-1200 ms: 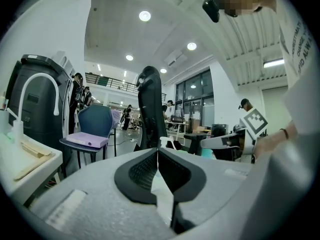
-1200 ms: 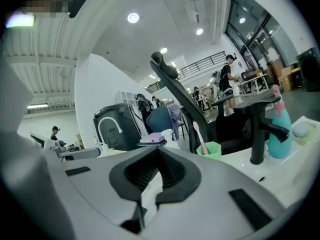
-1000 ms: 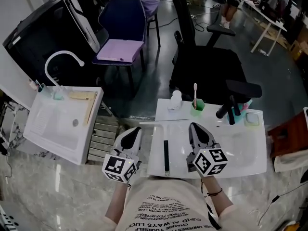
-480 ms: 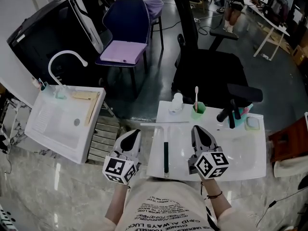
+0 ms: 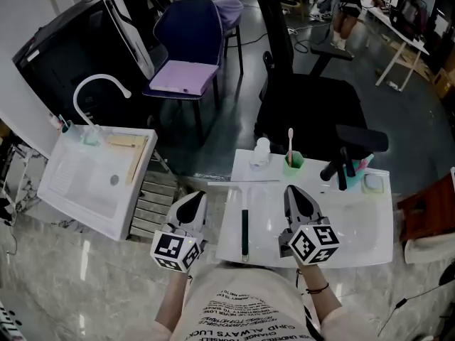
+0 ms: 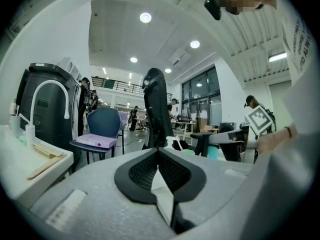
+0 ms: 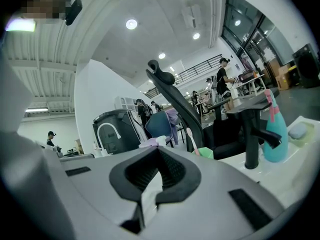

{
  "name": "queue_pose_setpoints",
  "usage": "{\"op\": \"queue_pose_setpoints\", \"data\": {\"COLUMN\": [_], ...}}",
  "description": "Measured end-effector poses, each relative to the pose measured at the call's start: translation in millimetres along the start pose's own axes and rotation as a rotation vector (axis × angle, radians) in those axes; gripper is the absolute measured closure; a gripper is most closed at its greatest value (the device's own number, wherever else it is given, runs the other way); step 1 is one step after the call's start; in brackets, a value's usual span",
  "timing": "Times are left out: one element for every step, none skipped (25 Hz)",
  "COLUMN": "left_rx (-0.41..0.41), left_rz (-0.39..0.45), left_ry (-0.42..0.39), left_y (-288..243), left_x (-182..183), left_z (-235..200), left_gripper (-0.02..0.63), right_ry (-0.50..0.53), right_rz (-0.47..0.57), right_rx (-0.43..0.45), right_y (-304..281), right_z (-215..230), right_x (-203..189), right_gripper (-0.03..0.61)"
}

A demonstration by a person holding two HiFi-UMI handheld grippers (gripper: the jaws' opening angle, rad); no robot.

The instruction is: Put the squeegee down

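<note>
squeegee (image 5: 244, 233) is lying on the counter (image 5: 359, 236); I'm hovering left fingers (image 5: 191, 206) and right fingers (image 5: 297, 199) either side, both closed, empty, avoiding bumping it.

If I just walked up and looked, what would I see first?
Probably the two grippers with checkered cubes, the left gripper and the right gripper, both shut and empty, low in the head view. Between them the squeegee lies flat on the white sink top, touched by neither. Beyond it stands a big black office chair.
</note>
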State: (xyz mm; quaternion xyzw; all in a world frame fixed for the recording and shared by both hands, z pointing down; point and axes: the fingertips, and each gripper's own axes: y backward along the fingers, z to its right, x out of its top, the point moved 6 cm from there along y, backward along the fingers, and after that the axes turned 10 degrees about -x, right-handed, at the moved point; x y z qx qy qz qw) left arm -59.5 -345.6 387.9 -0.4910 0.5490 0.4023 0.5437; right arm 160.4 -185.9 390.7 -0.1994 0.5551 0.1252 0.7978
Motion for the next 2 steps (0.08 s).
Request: {"op": "queue_pose_setpoints", "data": {"left_rx": [0.001, 0.003], "left_rz": [0.000, 0.000], "left_ry": [0.000, 0.001], "left_y": [0.1, 0.2], "left_x": [0.2, 0.4], "left_z": [0.5, 1.0], "left_gripper": [0.591, 0.591], "right_ry": [0.000, 0.000], "right_rz": [0.000, 0.000], "right_rx": [-0.001, -0.001], "right_y": [0.6, 1.2], "right_z": [0.6, 1.2], "right_x": [0.3, 0.6], "right_gripper": [0.574, 0.574]}}
